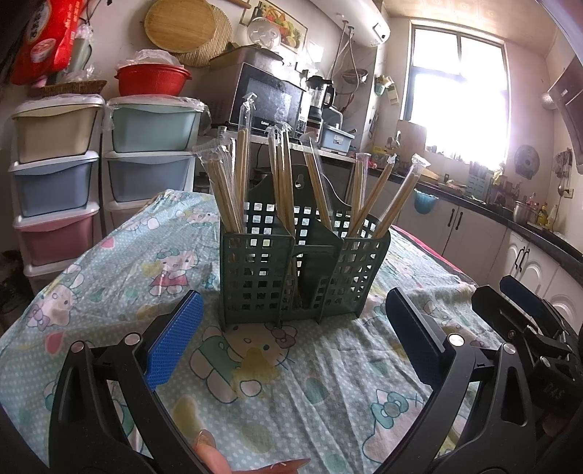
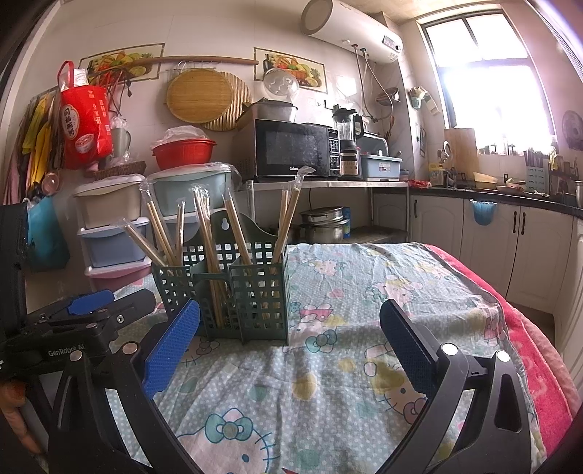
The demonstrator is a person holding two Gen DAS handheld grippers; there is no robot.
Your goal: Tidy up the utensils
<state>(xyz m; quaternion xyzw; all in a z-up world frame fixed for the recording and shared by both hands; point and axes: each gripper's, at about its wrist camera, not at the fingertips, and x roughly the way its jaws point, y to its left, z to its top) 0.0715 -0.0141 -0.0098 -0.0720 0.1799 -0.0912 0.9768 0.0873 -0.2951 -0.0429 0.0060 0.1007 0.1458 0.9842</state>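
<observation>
A cartoon-cat tablecloth (image 1: 255,364) in pale blue-green with white dots covers the table (image 2: 364,419), creased in places, and a pink-red cloth (image 2: 539,364) shows under it along the right edge. On the tablecloth stands a dark green lattice utensil holder (image 1: 302,262), upright, with three front compartments; plastic-wrapped wooden chopsticks (image 1: 233,189) lean in the left, middle and right compartments, tips fanned outward above the rim.

The left tongs (image 1: 291,346) hover low over the cloth just in front of the holder, blue pads wide apart and gripping nothing. The right tongs (image 2: 288,346) are likewise spread apart and empty, with the holder ahead and to their left; the right tongs also appear at the right edge of the left wrist view.

Behind the table, stacked pastel plastic drawers (image 1: 58,182) stand against a tiled wall, with a red basin (image 2: 184,149) on top. A microwave (image 2: 295,149) sits on a metal shelf beside a blender (image 2: 348,138). Round woven mats (image 2: 200,94) and a red bag (image 2: 85,120) hang on the wall, and a white water heater (image 2: 349,32) is mounted high up. A bright window (image 2: 492,80) lights a dark counter over white cabinets (image 2: 488,233) along the right side
</observation>
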